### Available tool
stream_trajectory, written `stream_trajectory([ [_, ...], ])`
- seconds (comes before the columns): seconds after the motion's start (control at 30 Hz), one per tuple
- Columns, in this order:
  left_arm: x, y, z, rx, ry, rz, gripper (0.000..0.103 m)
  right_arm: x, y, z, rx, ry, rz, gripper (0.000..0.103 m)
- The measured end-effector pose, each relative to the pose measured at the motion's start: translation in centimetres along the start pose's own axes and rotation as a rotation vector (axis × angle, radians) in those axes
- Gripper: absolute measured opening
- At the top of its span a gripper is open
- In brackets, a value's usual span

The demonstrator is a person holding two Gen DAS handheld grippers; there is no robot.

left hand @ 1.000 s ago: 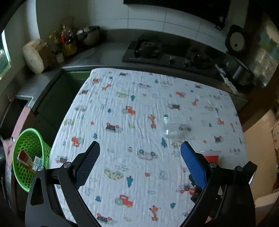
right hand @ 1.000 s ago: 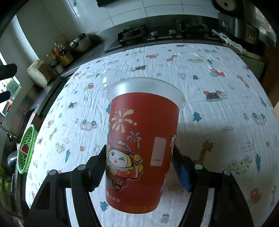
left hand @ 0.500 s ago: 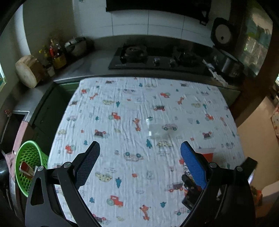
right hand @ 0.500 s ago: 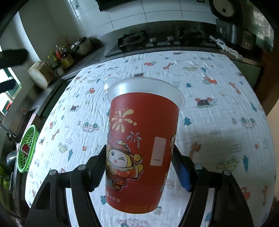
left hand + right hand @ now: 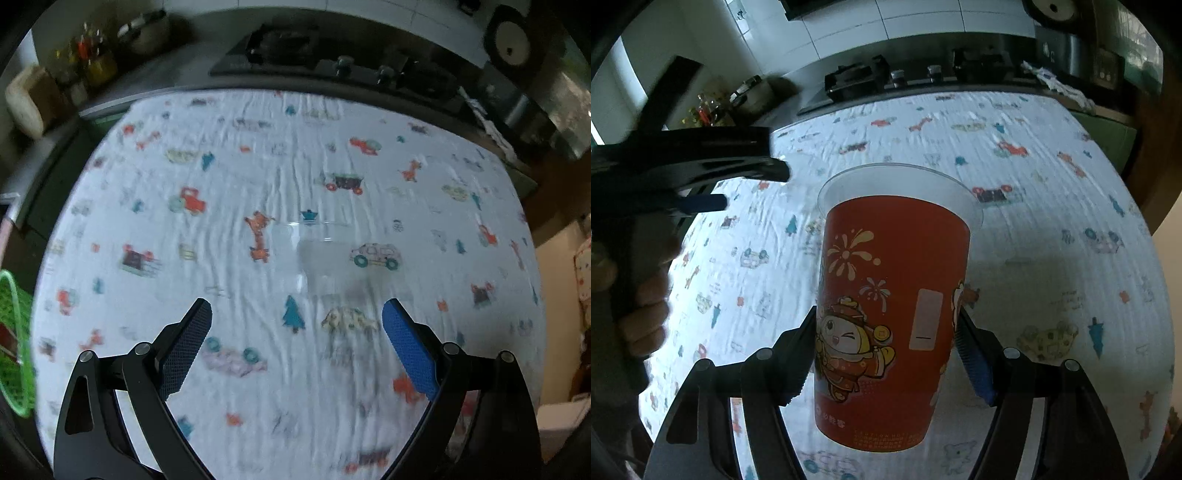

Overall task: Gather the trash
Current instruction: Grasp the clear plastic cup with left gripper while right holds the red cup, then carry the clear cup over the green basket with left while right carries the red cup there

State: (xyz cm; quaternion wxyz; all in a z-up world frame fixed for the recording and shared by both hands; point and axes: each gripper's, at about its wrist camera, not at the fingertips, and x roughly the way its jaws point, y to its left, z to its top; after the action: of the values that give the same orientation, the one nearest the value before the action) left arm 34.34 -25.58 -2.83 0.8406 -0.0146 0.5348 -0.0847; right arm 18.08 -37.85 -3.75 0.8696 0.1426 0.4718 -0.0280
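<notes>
My right gripper (image 5: 886, 328) is shut on a red paper cup (image 5: 894, 295) with a cartoon figure and a white rim, held upright above the patterned tablecloth (image 5: 1034, 258). A clear plastic lid (image 5: 321, 251) lies on the cloth near the table's middle, blurred and hard to make out. My left gripper (image 5: 295, 306) hangs open just in front of it, nothing between its fingers. In the right wrist view the left gripper (image 5: 757, 186) reaches in from the upper left, a hand (image 5: 642, 299) holding it.
A green mesh basket (image 5: 14, 332) stands off the table's left edge. Behind the table runs a counter with a gas hob (image 5: 295, 48), bottles (image 5: 88, 59) and a wooden block (image 5: 26, 99). A cooker (image 5: 513, 40) sits at the back right.
My left gripper has dropped lower and come closer to the clear lid, and now shows in the right wrist view. The right gripper has shifted a little with the red cup still in it.
</notes>
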Motion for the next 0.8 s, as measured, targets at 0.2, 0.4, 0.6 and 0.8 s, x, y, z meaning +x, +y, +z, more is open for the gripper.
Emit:
stream_trajectory([
  [0.2, 3.3, 0.7, 0.7, -0.119, -0.017, -0.05, 0.092, 0.8, -0.8, -0.3, -0.007, 0.017, 0.011, 0.068],
  [0.4, 5.4, 1.1, 1.1, -0.173, -0.012, -0.049, 0.091, 1.2, -0.6, -0.4, -0.022, 0.018, 0.026, 0.068],
  [0.6, 5.6, 1.2, 1.1, -0.156, -0.057, -0.071, 0.058, 1.4, -0.1, -0.5, -0.039, 0.011, 0.025, 0.068],
  [0.8, 4.6, 1.7, 0.8, -0.134, -0.073, -0.064, 0.057, 1.3, 0.2, -0.5, -0.038, 0.014, 0.016, 0.068],
])
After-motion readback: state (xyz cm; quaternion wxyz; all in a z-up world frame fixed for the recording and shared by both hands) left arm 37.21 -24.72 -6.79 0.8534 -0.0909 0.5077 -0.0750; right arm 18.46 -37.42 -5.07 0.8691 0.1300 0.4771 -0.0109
